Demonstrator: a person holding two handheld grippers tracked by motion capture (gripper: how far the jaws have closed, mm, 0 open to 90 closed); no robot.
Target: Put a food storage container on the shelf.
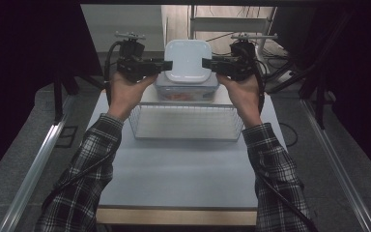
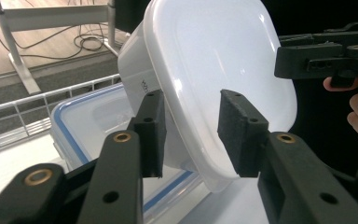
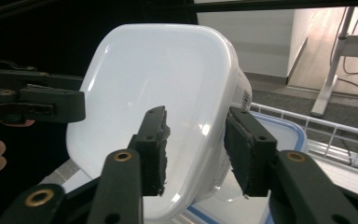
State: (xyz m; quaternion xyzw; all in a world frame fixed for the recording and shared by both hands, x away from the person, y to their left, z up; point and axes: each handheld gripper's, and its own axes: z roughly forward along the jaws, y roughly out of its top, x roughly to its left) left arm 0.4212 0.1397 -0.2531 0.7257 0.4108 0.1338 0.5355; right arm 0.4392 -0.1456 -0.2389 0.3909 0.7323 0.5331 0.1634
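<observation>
White, glossy plastic makes up the tub at the middle of the work: a rounded-square container with a smooth lid whose lip sticks out past the walls. It sits stacked on a clear box with a blue seal around its lid, at the far end of the pale desk. A wire basket of thin white rods stands just in front of the stack, empty as far as can be seen.

The left hand-held gripper and the right hand-held gripper come at the tub from opposite sides, level with its lid. That symmetry makes sense for a wide, slick thing: one pinch at a single edge would let it swing, while two opposite holds keep it flat.

In the left gripper view, the left hand-held gripper has its jaws parted, straddling the lid's lip with a gap showing beside each of its pads. In the right gripper view, the right hand-held gripper stands the same way, jaws apart around the rim, with daylight between foam and plastic. So neither is clamped; the tub seems to rest under its own weight on the clear box.

The pads are black, coarse foam blocks, a soft, grippy face suited to smooth plastic. The jaw arms are matte black with brass-coloured pivots. The clear box shows something reddish inside, too blurred to identify.
</observation>
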